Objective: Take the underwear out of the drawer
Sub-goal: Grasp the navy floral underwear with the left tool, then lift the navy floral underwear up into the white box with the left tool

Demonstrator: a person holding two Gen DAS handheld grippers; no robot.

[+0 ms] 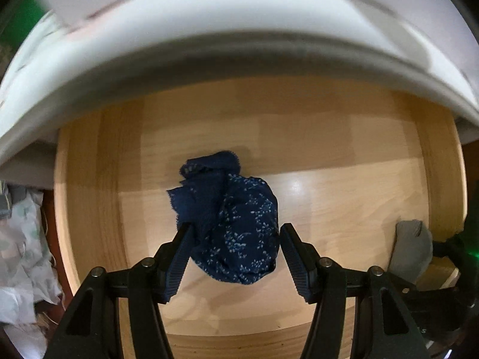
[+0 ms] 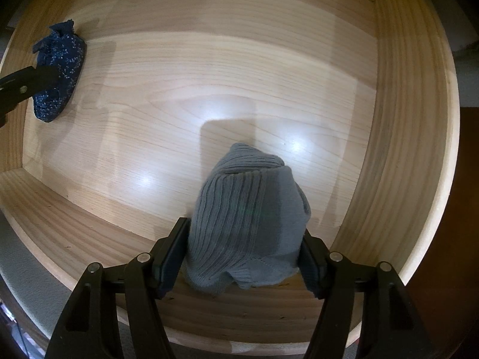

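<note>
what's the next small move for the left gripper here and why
Probably close the left gripper on the navy patterned bundle. Its fingers already straddle the cloth on the wooden drawer floor, with a sliver of gap at one pad, so it isn't clamped yet. The right gripper has the grey ribbed bundle between its pads.

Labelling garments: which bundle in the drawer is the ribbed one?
The grey ribbed knit bundle, between the right tool's fingers. The other, a navy white-speckled fabric bundle, has no ribs.
</note>
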